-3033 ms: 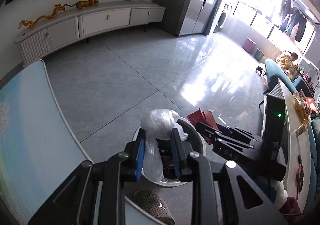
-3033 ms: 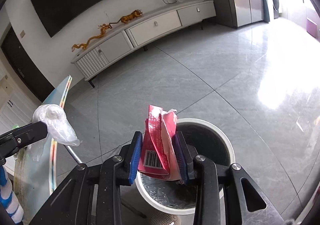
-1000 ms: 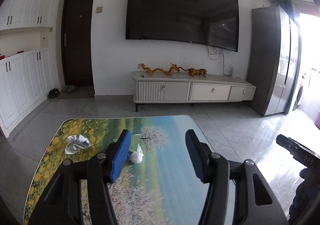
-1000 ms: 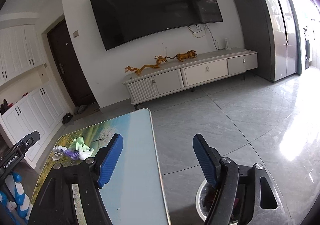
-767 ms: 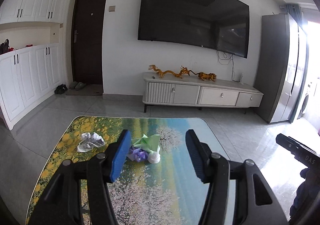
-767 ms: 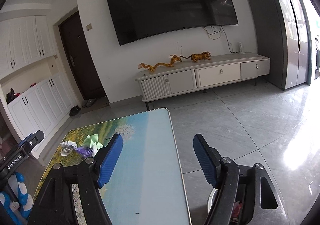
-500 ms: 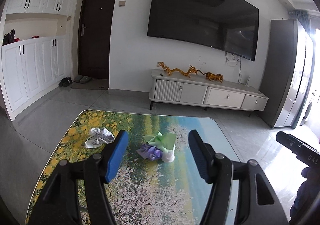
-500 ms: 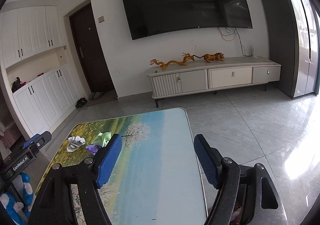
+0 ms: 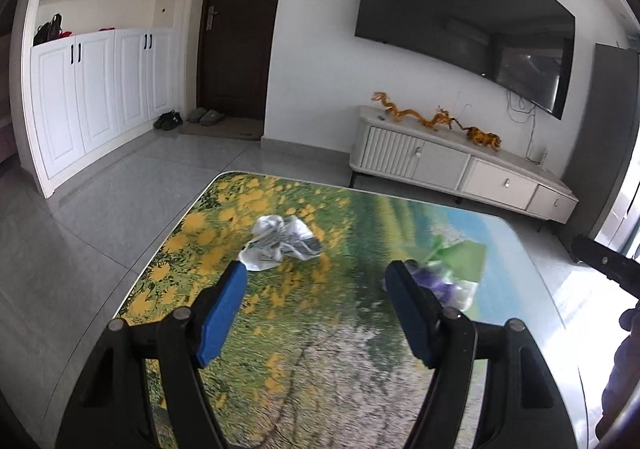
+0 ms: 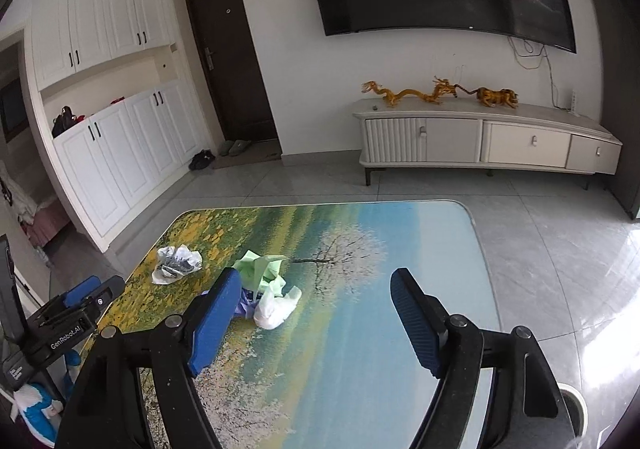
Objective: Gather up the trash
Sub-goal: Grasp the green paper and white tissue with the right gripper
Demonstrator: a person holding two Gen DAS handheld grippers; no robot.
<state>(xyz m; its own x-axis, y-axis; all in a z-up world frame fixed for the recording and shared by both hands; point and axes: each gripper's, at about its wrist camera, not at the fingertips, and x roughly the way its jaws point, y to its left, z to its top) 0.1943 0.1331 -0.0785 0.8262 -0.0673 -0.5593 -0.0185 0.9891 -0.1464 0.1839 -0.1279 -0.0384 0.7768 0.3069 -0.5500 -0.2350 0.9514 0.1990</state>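
A crumpled white printed wrapper (image 9: 280, 243) lies on the landscape-print table (image 9: 304, 349), just beyond my open, empty left gripper (image 9: 316, 277). To its right lies a pile of green paper (image 9: 460, 255), purple scrap (image 9: 434, 285) and a white bag. In the right wrist view the wrapper (image 10: 176, 263) is at the far left, and the green paper (image 10: 260, 269) and white bag (image 10: 276, 307) sit near the left finger of my open, empty right gripper (image 10: 316, 285). The left gripper (image 10: 80, 299) shows at the left edge.
The rim of the white trash bin (image 10: 576, 401) shows at the lower right, on the floor beside the table. A white TV cabinet (image 10: 480, 137) stands by the far wall. White cupboards (image 10: 112, 161) line the left. The right gripper's tip (image 9: 604, 261) shows at the right.
Both grippers let go of their trash over the bin, opened and swung back to the table. The left one has moved closer to the crumpled wrapper.
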